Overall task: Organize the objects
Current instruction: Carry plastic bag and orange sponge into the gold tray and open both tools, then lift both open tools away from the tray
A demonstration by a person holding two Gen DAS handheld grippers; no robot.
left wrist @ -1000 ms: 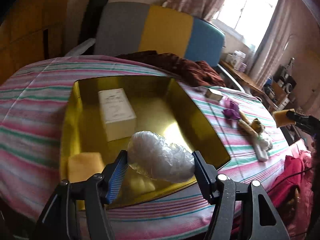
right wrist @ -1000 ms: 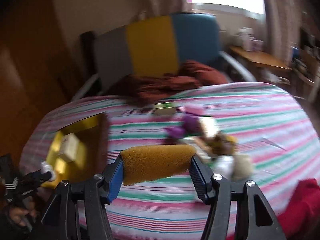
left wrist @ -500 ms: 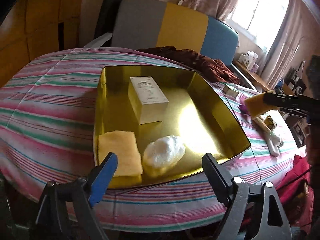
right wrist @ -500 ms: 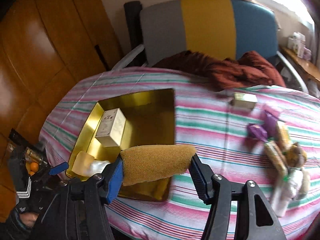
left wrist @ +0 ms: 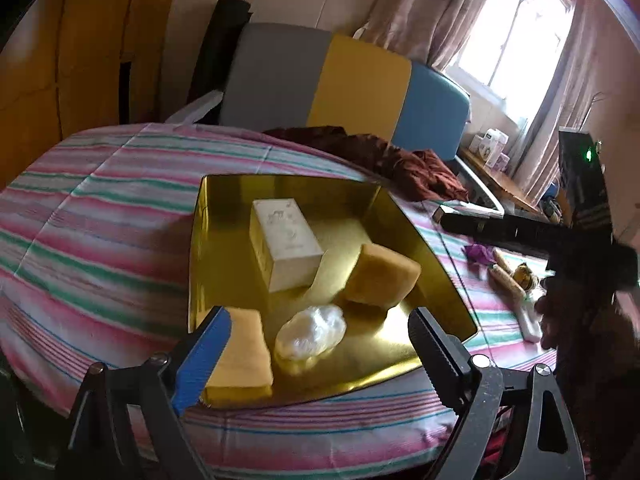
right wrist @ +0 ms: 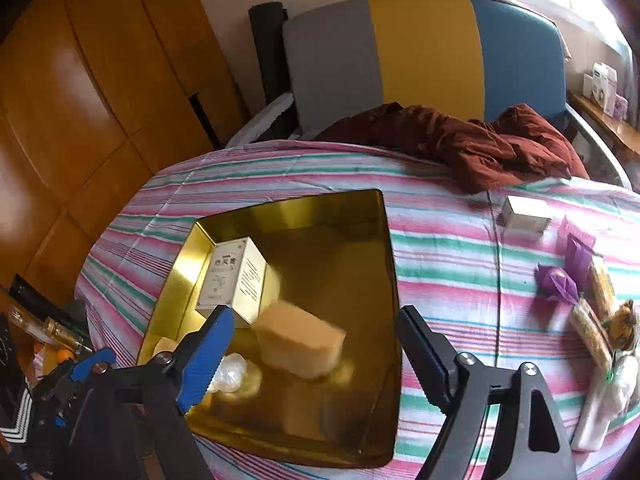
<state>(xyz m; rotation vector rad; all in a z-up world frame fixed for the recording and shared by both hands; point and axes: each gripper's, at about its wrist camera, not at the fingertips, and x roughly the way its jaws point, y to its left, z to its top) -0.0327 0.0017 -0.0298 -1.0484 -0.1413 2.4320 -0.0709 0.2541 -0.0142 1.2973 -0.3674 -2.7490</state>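
While both grippers' fingers (right wrist: 216, 344) stand spread and empty — seemingly unsettled sponge (right wrist: 299, 340) could tumble against gold tray (right wrist: 390, 280) wall.

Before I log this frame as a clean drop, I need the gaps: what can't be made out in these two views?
- Tan sponge: motion-blurred in both views; resting or still tumbling, cannot tell.
- Flat yellow sponge: left view, near corner behind the left gripper's blue finger.
- Gold tray's near rim: right view, behind the right gripper.
- White box: print too small to read.
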